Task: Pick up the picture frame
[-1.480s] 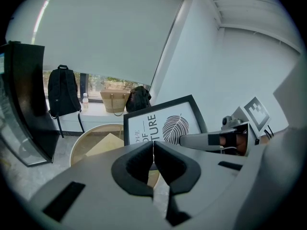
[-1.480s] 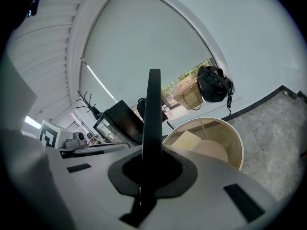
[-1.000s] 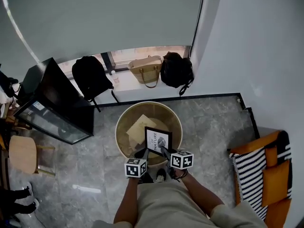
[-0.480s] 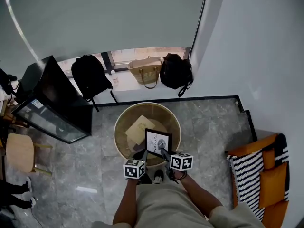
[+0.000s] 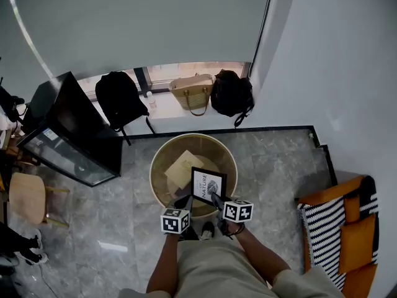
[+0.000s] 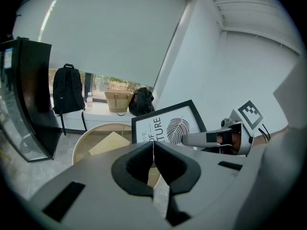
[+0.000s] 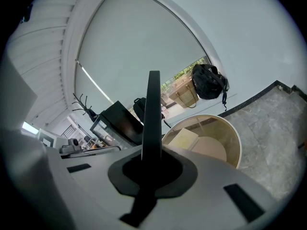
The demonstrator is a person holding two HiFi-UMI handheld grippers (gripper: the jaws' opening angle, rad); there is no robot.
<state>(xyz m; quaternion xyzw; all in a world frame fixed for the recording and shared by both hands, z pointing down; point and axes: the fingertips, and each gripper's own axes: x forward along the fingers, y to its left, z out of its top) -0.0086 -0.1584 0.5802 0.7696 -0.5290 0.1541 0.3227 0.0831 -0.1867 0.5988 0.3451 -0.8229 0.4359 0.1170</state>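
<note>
Picture frame (image 5: pixel 208 185), black-edged with a leaf print and the word NATURE on its white sheet, is up off everything, held over the near rim of the round wooden bin (image 5: pixel 159 160). The right gripper (image 5: pixel 216 199) is clamped on its lower right edge. In the right gripper view the frame (image 7: pixel 153 114) stands edge-on as a thin dark bar rising straight out from between the pinched jaws (image 7: pixel 152 169). The frame leans back a little, its face turned up towards the person.

The left gripper (image 5: pixel 185 200) sits just beside the frame's lower left corner. Its jaws (image 6: pixel 153 152) are pressed together with nothing between them, and the frame (image 6: pixel 168 128) shows behind them. Whether it touches the frame I cannot tell.

Inside the bin a tan sheet of cardboard (image 5: pixel 182 167) leans against the far left wall. Along the window sill (image 5: pixel 162 113) sit a black backpack (image 5: pixel 118 98) at the left end, a woven bag (image 5: pixel 191 90) in the middle and a black bag (image 5: pixel 231 92) at the right end.
</note>
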